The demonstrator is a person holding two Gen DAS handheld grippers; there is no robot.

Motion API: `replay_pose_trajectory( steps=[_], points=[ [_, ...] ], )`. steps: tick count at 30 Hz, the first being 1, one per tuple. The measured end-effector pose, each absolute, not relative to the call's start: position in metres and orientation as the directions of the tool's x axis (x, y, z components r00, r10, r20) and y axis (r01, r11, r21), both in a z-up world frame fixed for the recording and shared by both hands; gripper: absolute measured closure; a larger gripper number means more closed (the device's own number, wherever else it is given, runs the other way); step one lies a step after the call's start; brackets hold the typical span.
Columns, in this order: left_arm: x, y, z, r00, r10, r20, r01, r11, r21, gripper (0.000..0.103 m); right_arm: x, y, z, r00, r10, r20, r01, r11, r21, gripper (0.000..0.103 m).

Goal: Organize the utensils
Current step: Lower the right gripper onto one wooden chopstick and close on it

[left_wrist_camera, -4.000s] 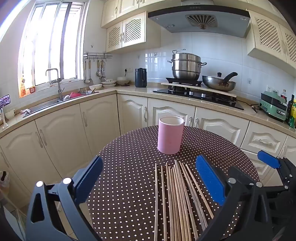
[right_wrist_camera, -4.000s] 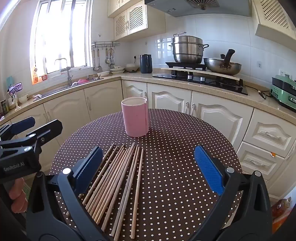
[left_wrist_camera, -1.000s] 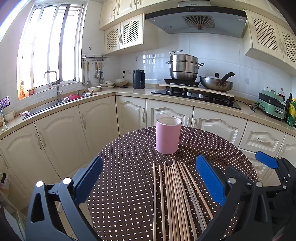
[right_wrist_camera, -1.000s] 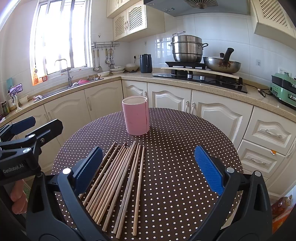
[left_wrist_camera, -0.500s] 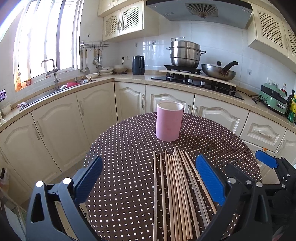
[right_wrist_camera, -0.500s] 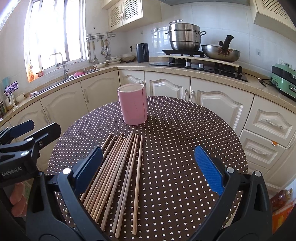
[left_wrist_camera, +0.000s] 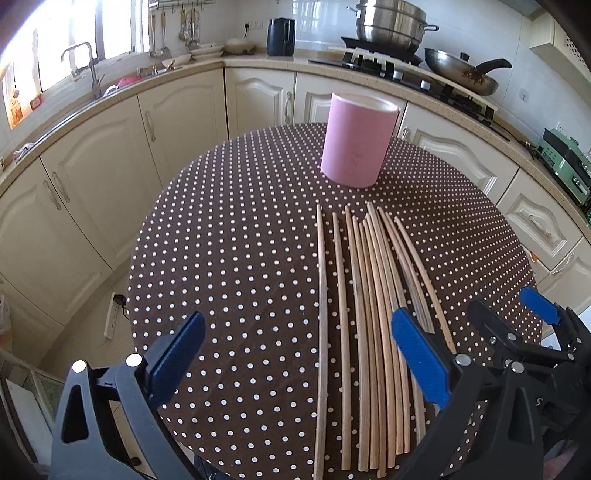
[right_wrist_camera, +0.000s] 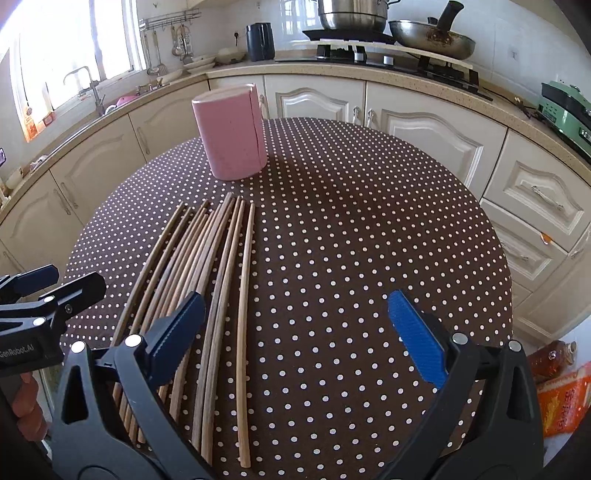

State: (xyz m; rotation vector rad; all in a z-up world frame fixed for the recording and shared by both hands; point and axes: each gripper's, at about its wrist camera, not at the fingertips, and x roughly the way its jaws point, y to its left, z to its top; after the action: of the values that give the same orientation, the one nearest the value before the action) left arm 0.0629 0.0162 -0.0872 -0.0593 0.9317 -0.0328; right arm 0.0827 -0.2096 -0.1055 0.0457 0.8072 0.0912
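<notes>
Several wooden chopsticks (left_wrist_camera: pixel 369 314) lie side by side on a round table with a brown polka-dot cloth (left_wrist_camera: pixel 240 258). A pink cylindrical holder (left_wrist_camera: pixel 356 140) stands upright beyond their far tips. My left gripper (left_wrist_camera: pixel 299 354) is open and empty, hovering over the near ends of the chopsticks. In the right wrist view the chopsticks (right_wrist_camera: pixel 207 280) lie left of centre and the pink holder (right_wrist_camera: pixel 231 133) stands at the far left. My right gripper (right_wrist_camera: pixel 295 328) is open and empty above the cloth (right_wrist_camera: pixel 351 240), just right of the chopsticks.
Cream kitchen cabinets (left_wrist_camera: pixel 177 122) and a counter curve around the table. A hob with a steel pot (left_wrist_camera: pixel 388 22) and a wok (left_wrist_camera: pixel 461 74) is behind. A sink (left_wrist_camera: pixel 85 70) sits at the left. An orange packet (right_wrist_camera: pixel 561 402) lies on the floor at the right.
Both grippers have moved forward and tilted down over the table; the chopsticks and the holder look nearer and larger. Nothing on the table has moved.
</notes>
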Motion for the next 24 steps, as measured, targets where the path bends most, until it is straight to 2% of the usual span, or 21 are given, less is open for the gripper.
replay_pose_trajectory(
  steps=[9,24],
  points=[
    [0.081,0.023,-0.119,0.452,-0.062,-0.89,-0.022,0.997,-0.08,0.004,0.099,-0.209,-0.129,0.61,0.051,-0.791,-0.029,0.999,0.042,0.006],
    [0.098,0.025,-0.13,0.361,-0.051,-0.931,-0.028,0.997,-0.065,0.004,0.12,-0.201,-0.144,0.568,0.024,-0.822,-0.038,0.999,0.003,0.006]
  ],
)
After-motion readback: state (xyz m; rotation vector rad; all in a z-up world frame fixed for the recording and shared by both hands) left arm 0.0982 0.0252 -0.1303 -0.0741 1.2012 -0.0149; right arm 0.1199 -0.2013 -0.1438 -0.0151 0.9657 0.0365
